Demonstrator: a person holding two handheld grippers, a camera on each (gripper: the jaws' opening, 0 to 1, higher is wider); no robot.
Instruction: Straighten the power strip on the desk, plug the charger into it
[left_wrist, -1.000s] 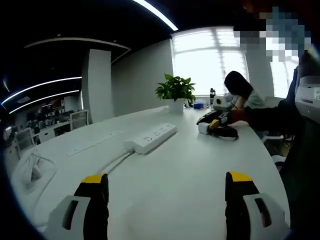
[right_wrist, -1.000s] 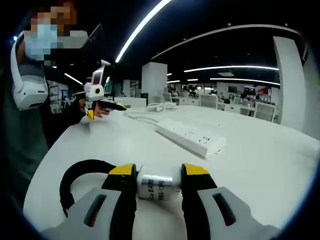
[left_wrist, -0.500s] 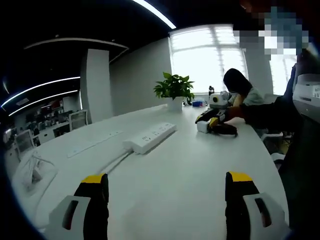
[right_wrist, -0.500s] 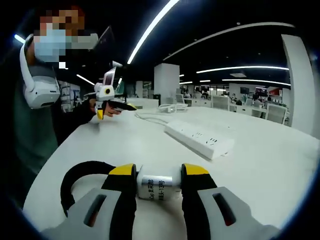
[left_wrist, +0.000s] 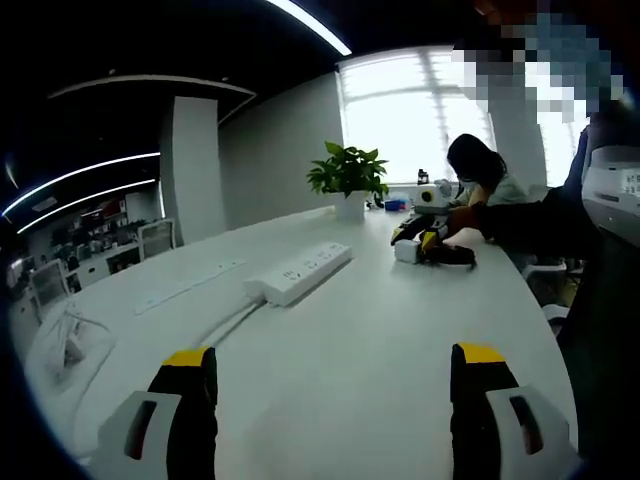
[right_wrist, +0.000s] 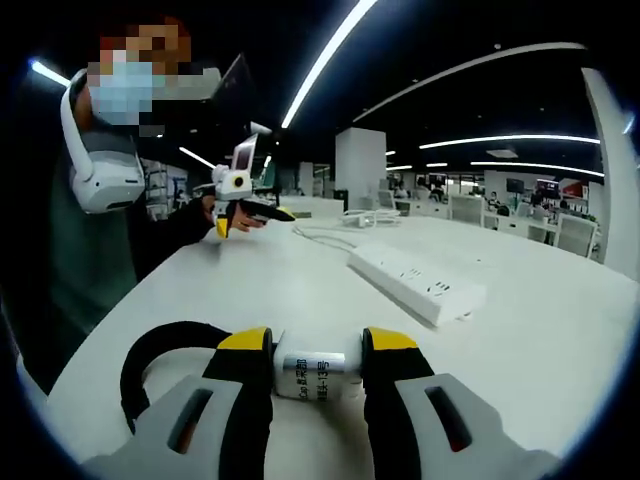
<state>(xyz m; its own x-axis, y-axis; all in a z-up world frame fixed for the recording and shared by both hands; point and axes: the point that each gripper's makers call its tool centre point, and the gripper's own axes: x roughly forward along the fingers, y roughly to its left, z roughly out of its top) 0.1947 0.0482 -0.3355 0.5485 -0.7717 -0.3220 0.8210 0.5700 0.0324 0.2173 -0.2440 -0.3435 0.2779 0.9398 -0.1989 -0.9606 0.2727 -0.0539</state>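
**Right claw carries the charger along the counter**

Your right claw has shifted since a second ago: the power strip now sits further right in its view. It grips the white charger between both jaws, black cable looping left. Your left claw hovers wide apart above the white counter, near the strip's cable end.

The white power strip lies flat on the desk, ahead and right of the right gripper, its sockets facing up. The white charger, printed label upward, sits clamped between that gripper's yellow-tipped jaws.
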